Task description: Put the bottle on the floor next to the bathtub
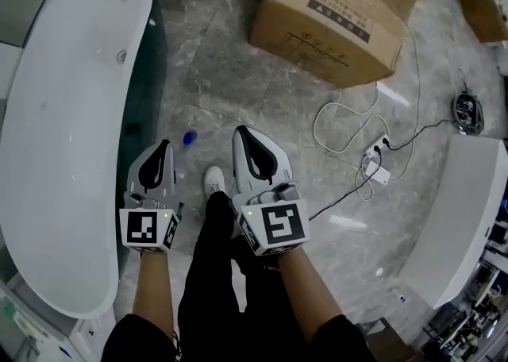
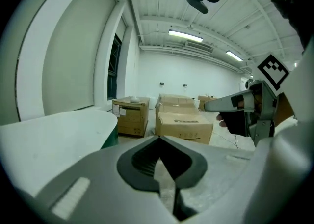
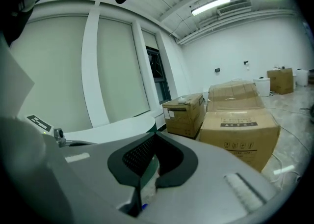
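As I look down from the head view, my left claw [image 1: 163, 148] and right claw [image 1: 244, 134] hang side by side over the grey floor [image 1: 262, 90], both pressed together with nothing in them. The bottle [image 1: 188, 138] is on the floor between the two claw tips, near the dark side of the bathtub [image 1: 63, 138]. I can make out only its blue cap. My shoe [image 1: 213, 182] is just below it. A box [image 1: 337, 15] sits farther ahead, and a cable [image 1: 341, 126] runs to a power strip [image 1: 373, 166] at my right.

From the left gripper view, my left claw [image 2: 159, 140] is closed, its pads meeting along a thin slit that shows only floor. The bathtub [image 2: 54, 132] rim curves at the left, boxes [image 2: 184, 120] stand ahead, and my right claw [image 2: 216, 103] shows at the right edge.

From the right gripper view, my right claw [image 3: 155, 137] is closed too and grips nothing. Through its narrow slit I see a pale blur and a blue speck low down, too small to tell what they are. The bathtub [image 3: 113, 127] edge lies at the left, with boxes [image 3: 240, 129] ahead.
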`<action>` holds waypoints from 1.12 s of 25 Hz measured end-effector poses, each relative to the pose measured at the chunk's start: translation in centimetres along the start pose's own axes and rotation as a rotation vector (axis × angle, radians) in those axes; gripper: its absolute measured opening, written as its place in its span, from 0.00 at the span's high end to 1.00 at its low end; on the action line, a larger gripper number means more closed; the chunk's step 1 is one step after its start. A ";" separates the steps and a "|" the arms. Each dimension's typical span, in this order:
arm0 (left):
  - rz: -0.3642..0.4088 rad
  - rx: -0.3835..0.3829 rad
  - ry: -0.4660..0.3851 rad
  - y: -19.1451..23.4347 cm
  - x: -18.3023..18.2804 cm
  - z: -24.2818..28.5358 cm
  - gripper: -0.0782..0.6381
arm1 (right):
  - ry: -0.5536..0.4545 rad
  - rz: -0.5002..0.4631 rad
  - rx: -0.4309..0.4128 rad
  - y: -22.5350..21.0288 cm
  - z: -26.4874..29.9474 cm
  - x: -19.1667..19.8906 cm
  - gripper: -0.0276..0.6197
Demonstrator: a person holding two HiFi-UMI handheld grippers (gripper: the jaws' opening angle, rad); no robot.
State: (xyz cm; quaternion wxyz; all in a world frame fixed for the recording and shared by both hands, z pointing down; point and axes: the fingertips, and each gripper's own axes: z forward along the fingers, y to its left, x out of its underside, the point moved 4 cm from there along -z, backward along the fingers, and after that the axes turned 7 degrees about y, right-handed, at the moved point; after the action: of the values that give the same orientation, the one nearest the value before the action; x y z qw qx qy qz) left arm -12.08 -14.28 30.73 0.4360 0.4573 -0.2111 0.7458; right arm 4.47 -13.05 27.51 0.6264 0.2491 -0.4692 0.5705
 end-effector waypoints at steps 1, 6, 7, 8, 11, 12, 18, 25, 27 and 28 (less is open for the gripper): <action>0.006 0.001 -0.005 -0.3 -1.0 -0.6 0.89 | -0.009 0.000 0.005 0.1 -0.7 -0.9 0.94; 0.056 0.015 -0.036 -2.7 -5.7 -3.7 0.89 | -0.051 -0.008 0.032 0.7 -5.1 -4.8 0.94; 0.065 0.020 -0.047 -3.4 -6.7 -4.3 0.89 | -0.068 -0.011 0.035 0.8 -6.0 -5.7 0.94; 0.072 0.025 -0.058 -4.0 -7.7 -4.8 0.89 | -0.092 -0.012 0.038 0.8 -6.9 -6.8 0.94; 0.104 0.034 -0.082 -6.2 -10.6 -6.6 0.89 | -0.116 -0.026 0.055 0.8 -9.9 -9.3 0.94; 0.116 0.039 -0.085 -6.8 -11.3 -7.3 0.89 | -0.109 -0.035 0.060 0.8 -10.9 -9.7 0.94; 0.103 0.031 -0.126 -9.5 -14.7 -12.5 0.89 | -0.145 -0.036 0.068 1.8 -16.8 -11.6 0.94; 0.127 0.012 -0.170 -11.7 -17.2 -17.1 0.89 | -0.199 -0.039 0.067 2.5 -22.1 -13.9 0.94; 0.135 0.012 -0.174 -12.5 -17.5 -18.1 0.89 | -0.204 -0.049 0.065 2.6 -23.4 -14.0 0.94; 0.140 0.013 -0.176 -13.0 -17.7 -18.6 0.89 | -0.206 -0.049 0.064 2.6 -24.0 -14.0 0.94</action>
State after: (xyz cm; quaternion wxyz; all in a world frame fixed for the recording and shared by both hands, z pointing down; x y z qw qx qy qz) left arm -6.78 -2.22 5.18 0.3596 0.5079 -0.2750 0.7328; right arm 10.57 1.12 4.24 0.5804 0.3378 -0.5066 0.5407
